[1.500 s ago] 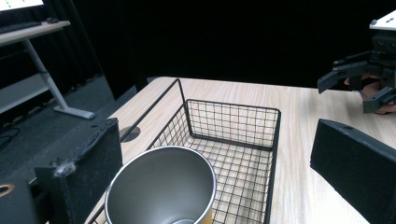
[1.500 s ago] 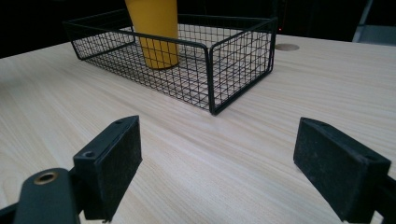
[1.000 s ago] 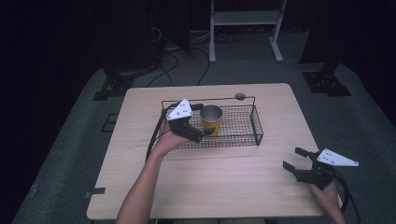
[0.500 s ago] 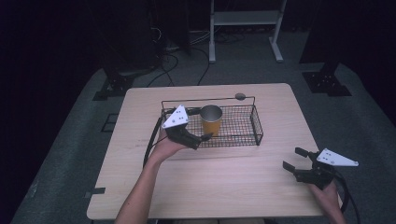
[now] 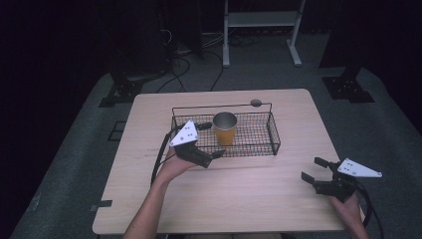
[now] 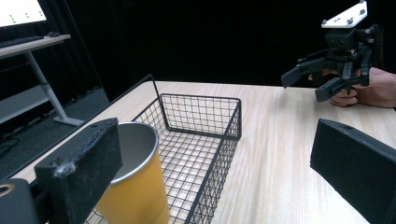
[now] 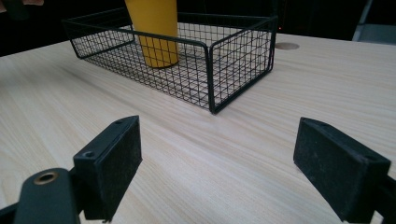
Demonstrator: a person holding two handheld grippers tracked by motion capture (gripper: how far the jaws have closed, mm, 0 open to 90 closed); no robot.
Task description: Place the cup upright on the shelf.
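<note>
We see a light wooden table [image 5: 239, 199] with a black wire basket [image 5: 259, 142] sitting on its far half. Inside the basket, toward its left end, a yellow cup [image 5: 225, 128] stands straight up. The cup has a shiny silver inside and its mouth faces up.

The left gripper [image 5: 207, 141] is at the left end of the basket, held by a hand [image 5: 174, 167] that rests on the table just near the basket. Its jaws are spread wide apart and hold nothing. In the left gripper view, one jaw sits just beside the cup's rim [image 6: 135, 154] and the other jaw is out over the bare table on the near side of the basket wall [image 6: 219, 158]. We cannot tell if that jaw touches the cup.

The right gripper [image 5: 314, 170] is at the near right corner of the table, well apart from the basket. Its jaws are also wide apart and empty. In the right gripper view they point across the wood toward the basket [image 7: 233, 56] and the cup [image 7: 154, 32].
</note>
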